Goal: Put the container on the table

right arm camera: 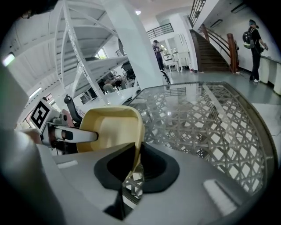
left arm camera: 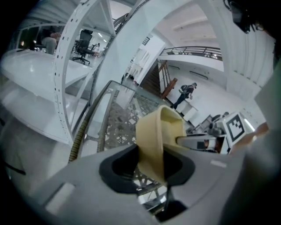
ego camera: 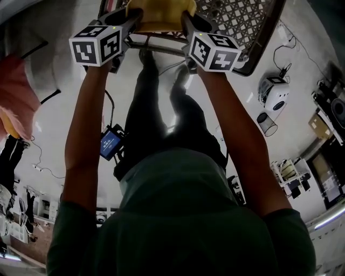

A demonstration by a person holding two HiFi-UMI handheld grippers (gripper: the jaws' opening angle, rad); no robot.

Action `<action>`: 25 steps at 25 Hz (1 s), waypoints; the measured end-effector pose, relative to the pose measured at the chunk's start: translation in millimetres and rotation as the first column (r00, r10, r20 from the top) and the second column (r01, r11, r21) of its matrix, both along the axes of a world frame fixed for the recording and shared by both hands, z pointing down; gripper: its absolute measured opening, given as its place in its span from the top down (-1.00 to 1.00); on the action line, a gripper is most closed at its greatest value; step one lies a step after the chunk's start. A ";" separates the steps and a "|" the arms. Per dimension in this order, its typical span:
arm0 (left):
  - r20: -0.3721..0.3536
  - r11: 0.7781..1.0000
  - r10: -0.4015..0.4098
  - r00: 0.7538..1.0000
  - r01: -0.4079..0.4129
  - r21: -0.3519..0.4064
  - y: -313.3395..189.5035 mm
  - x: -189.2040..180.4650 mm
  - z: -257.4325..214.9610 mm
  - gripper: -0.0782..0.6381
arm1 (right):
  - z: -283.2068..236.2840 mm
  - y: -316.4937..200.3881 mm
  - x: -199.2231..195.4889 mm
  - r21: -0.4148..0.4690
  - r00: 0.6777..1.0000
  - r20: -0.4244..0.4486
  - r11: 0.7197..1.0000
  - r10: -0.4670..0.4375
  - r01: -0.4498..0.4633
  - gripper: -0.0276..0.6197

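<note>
the yellow container (ego camera: 160, 12) hangs between the two grippers, out in front of the person and over the near edge of the table (ego camera: 245, 24) — a glass top on a woven lattice with a dark curved rim.

the left gripper (left arm camera: 151, 163) is clamped on one side wall of the container. in the left gripper view the thin yellow wall runs edge-on between the dark pads, which press it from both sides. the right gripper (right arm camera: 131, 163) grips the opposite wall in the same way, its pads closed on the rim, and the container's hollow inside shows just to the left of them, opening upward. in the left gripper view a pale finger (left arm camera: 193, 141) of the right gripper reaches in from the far side of the container.

the lattice of the table shows through the gap below each pair of jaws. the gripper bodies cover the container's lower part, so i cannot tell whether its base touches the glass.

in the head view the left marker cube (ego camera: 97, 44) and the right marker cube (ego camera: 214, 51) sit at about the same height, one on either side of the container, with both bare forearms stretched out to them. below the arms are the person's dark trousers and a pale floor. a small blue-lit screen (ego camera: 110, 144) hangs at the hip, and a white round device (ego camera: 275, 92) and a dark mesh bin (ego camera: 267, 124) stand on the floor at the right — well apart from the table.
</note>
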State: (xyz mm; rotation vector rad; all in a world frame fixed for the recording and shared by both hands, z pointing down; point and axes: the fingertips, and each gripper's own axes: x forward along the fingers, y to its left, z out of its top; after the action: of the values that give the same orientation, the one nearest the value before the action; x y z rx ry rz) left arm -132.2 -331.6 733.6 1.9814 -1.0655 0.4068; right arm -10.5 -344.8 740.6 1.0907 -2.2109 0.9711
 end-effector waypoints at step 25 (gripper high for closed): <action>0.168 0.999 -0.019 0.986 0.025 -0.032 -21.1 -9.2 37.5 0.15 | 32.8 -18.7 -3.0 -0.133 0.998 -0.037 0.990 0.050 -0.054 0.72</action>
State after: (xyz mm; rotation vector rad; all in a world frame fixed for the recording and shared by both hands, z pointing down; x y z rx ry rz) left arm -141.3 -352.8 771.1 1.9296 -1.1758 0.5844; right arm -13.6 -363.5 773.4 1.0999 -2.0680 1.0984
